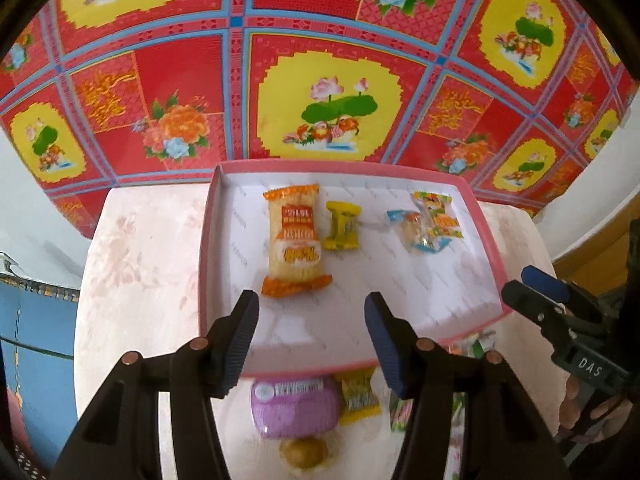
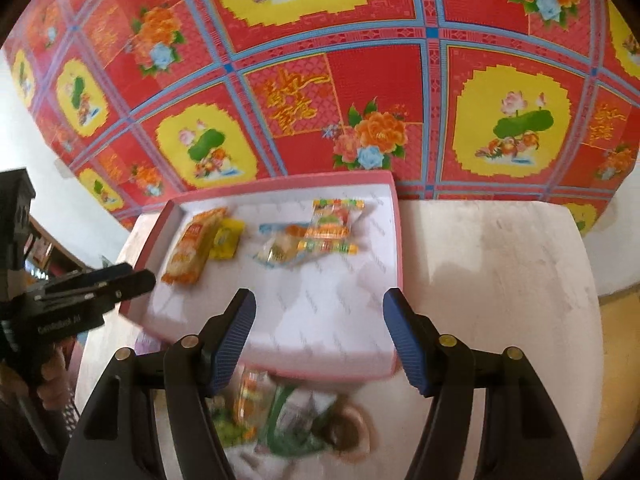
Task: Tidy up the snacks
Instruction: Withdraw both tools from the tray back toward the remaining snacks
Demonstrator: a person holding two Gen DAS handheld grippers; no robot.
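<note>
Blurred snack pile [image 2: 288, 416] under gripper [image 2: 320, 320]

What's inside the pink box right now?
The pink box holds an orange rice-cracker pack, a small yellow candy, and two clear snack packets overlapping; anything beneath those is hidden.

Pink-rimmed tray [image 1: 208, 240] on desk [image 1: 140, 280]: near half of floor bare, open to approach between raised walls. Far half occupied: orange packet [image 1: 294, 240], yellow candy [image 1: 342, 226] just beside it, clear-wrapped sweets [image 1: 430, 220] toward right wall. Desk left of tray bare; in right view, desk right of tray [image 2: 500, 280] bare too. Near edge crowded: purple pack [image 1: 294, 406], yellow packet [image 1: 358, 396], blurred wrappers [image 2: 280, 412] against tray's front wall.
</note>
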